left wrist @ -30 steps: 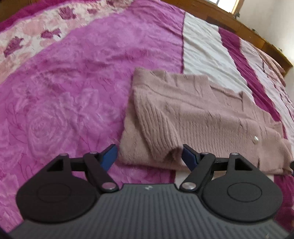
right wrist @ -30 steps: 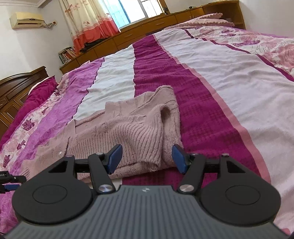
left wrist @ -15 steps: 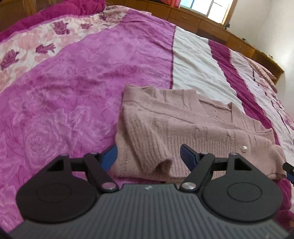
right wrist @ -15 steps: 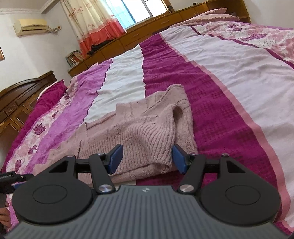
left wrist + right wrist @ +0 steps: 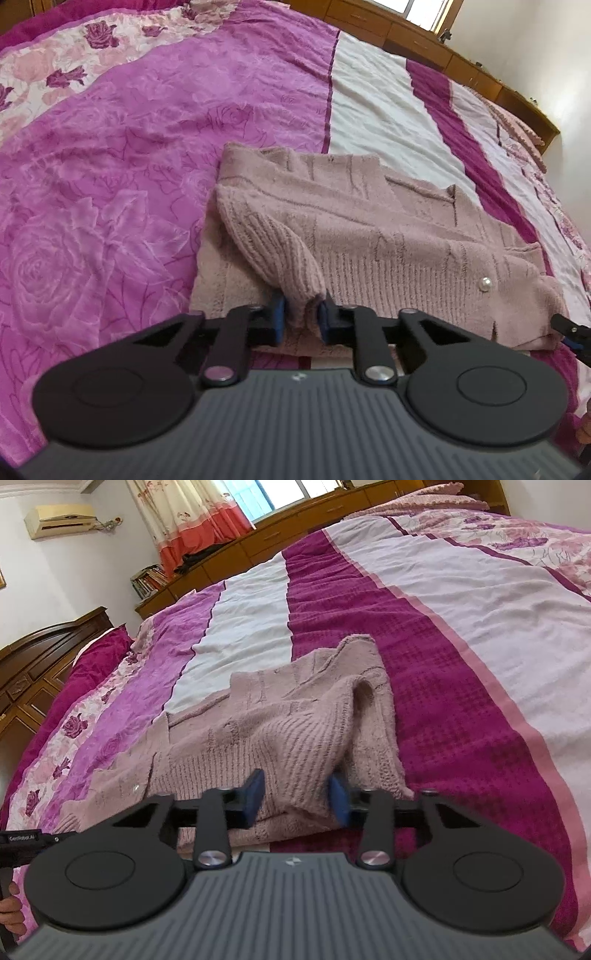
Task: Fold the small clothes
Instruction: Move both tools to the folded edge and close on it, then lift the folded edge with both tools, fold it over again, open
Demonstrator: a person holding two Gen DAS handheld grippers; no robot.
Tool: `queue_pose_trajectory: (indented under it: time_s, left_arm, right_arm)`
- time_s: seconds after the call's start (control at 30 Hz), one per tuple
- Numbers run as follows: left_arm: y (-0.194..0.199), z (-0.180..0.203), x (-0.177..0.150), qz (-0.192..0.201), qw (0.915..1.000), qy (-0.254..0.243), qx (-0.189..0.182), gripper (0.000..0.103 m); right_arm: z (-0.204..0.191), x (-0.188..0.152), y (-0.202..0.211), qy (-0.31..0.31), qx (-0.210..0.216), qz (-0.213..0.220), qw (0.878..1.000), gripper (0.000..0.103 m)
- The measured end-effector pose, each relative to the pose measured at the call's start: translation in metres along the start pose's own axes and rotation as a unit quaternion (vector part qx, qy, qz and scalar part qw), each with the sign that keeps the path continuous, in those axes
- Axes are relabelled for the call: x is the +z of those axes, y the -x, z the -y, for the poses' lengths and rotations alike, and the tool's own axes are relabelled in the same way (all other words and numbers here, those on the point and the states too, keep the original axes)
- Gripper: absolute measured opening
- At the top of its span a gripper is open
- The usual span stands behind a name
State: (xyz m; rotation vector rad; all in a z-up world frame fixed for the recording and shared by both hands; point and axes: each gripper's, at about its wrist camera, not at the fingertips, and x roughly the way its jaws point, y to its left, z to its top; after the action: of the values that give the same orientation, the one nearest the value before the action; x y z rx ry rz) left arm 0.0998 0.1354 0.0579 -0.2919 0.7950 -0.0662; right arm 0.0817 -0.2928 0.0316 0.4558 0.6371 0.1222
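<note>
A dusty-pink knitted sweater (image 5: 388, 240) lies flat on the bed, both ribbed sleeves folded in over its body. In the left wrist view my left gripper (image 5: 301, 321) is at the sweater's near edge. Its jaws are closing, and the blue pads pinch the cuff of the left sleeve (image 5: 273, 251). In the right wrist view the same sweater (image 5: 240, 746) lies ahead. My right gripper (image 5: 295, 801) is closing its jaws on the wider cuff of the right sleeve (image 5: 303, 753), and both pads touch the knit.
The sweater rests on a bedspread (image 5: 110, 166) striped in magenta, white and rose print. A pearl button (image 5: 485, 284) sits near the sweater's hem. A dark wooden headboard (image 5: 44, 650) stands at the left, and low wooden cabinets (image 5: 295, 520) run under the window.
Both grippers' jaws have narrowed from wide apart onto the sleeve cuffs, the left far more than the right. The sweater's body has not shifted.
</note>
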Motion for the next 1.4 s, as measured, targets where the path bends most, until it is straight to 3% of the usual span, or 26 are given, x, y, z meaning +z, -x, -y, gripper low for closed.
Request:
queue_pose_trajectory:
  time_s: [0.1,0.2,0.5,0.73,0.93,1.07,1.17,1.3,1.4]
  left_arm:
    - [0.006,0.003,0.003,0.013,0.9998,-0.012,-0.010,0.017]
    - [0.010,0.006,0.008,0.023,0.9995,-0.015,-0.015,0.016]
    - [0.004,0.010,0.042,0.048,0.9987,-0.004,-0.016,0.016]
    - [-0.028,0.021,0.070,0.055,0.9981,-0.023,0.015,0.015]
    - [-0.062,0.024,0.084,0.048,0.9974,-0.043,0.033,0.016]
    - [-0.077,0.021,0.087,0.041,0.9966,-0.036,0.062,0.023]
    - [-0.080,0.019,0.088,0.043,0.9958,-0.037,0.072,0.038]
    - [-0.074,0.024,0.084,0.053,0.9932,-0.066,0.080,0.061]
    - [-0.069,0.027,0.081,0.058,0.9914,-0.081,0.084,0.063]
  right_arm:
    - [0.001,0.004,0.000,0.000,0.003,0.003,1.000,0.018]
    - [-0.001,0.008,0.003,-0.003,0.015,0.011,1.000,0.015]
    - [-0.007,0.046,0.002,-0.023,0.042,0.046,0.998,0.015]
    - [-0.012,0.078,-0.036,-0.021,0.013,0.058,0.998,0.015]
    - [-0.016,0.086,-0.076,-0.025,-0.020,0.052,0.998,0.015]
    - [-0.016,0.086,-0.097,-0.035,-0.039,0.044,0.998,0.016]
    - [-0.016,0.084,-0.106,-0.038,-0.038,0.038,0.998,0.026]
    - [-0.016,0.080,-0.105,-0.033,-0.039,0.050,0.997,0.056]
    - [-0.017,0.078,-0.096,-0.023,-0.036,0.062,0.997,0.061]
